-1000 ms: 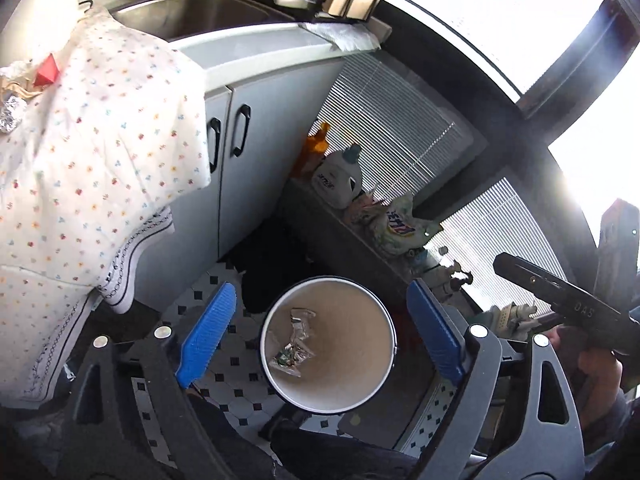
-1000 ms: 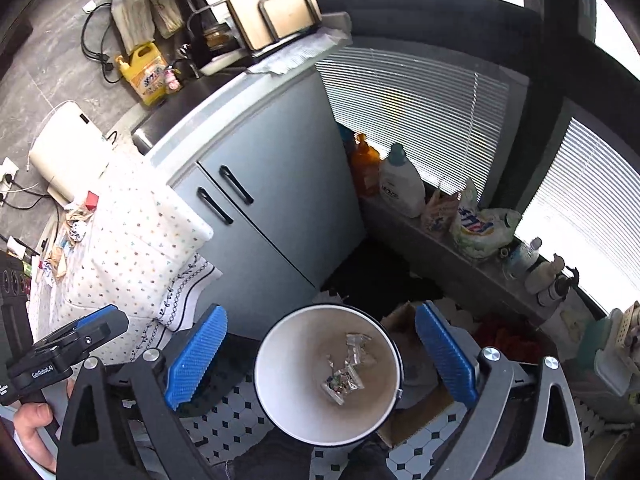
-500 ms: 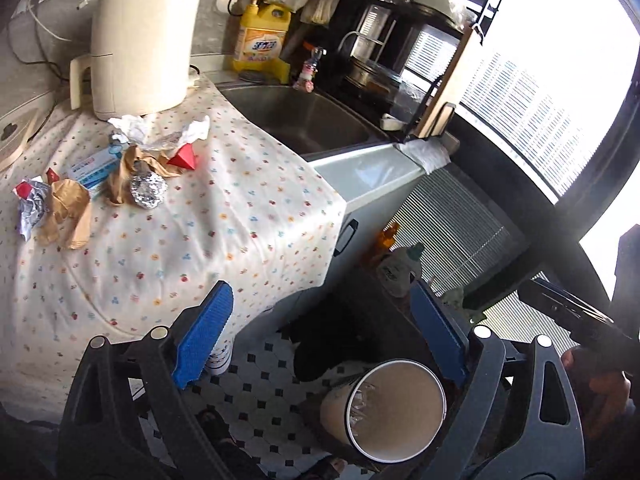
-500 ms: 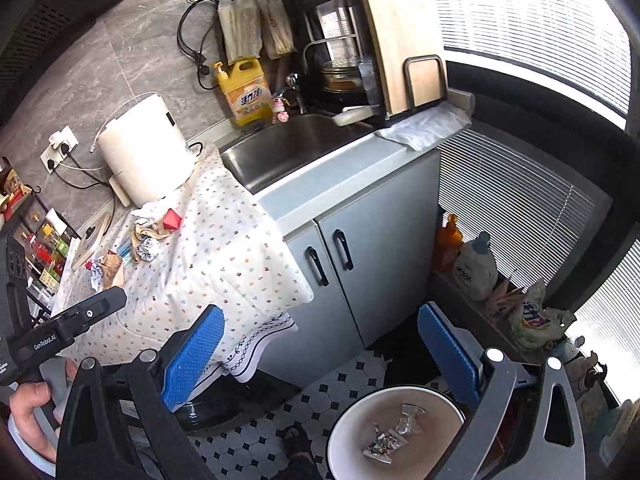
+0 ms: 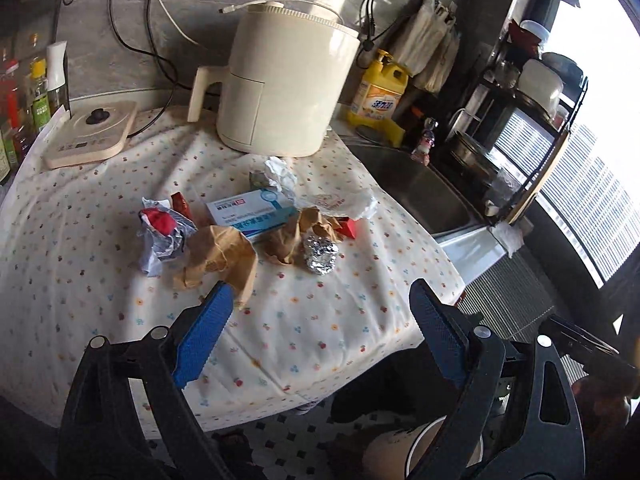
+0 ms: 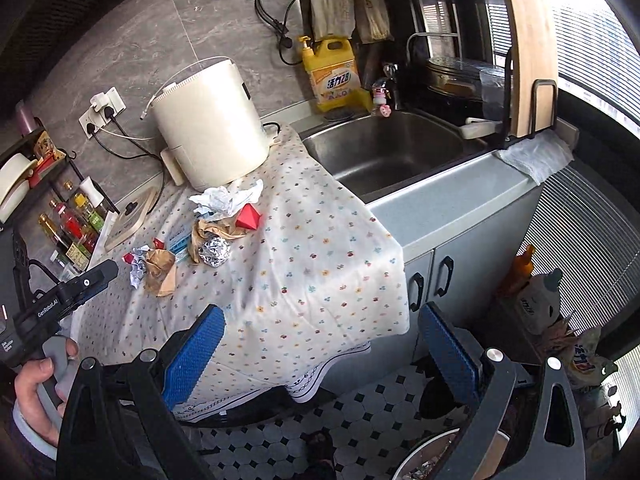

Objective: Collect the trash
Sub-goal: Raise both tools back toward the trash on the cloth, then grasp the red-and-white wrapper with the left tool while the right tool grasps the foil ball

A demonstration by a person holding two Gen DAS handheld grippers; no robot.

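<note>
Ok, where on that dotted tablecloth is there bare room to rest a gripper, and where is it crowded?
Bare cloth runs along the near edge, between the foil ball and the overhang; also the left side between the induction plate and the crumpled wrapper. The middle is crowded: brown paper, blue box, white tissue, packed up to the air fryer.

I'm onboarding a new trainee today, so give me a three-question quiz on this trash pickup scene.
1. True or false: the left gripper is shut on trash.
2. What lies directly beside the foil ball? A) crumpled brown paper B) a spoon C) a banana
3. Fill in: the trash lies on a dotted ____ in front of the cream appliance.

Key: 1 false, its jaws stand open and empty, as do the right gripper's; 2 A; 3 tablecloth.
</note>
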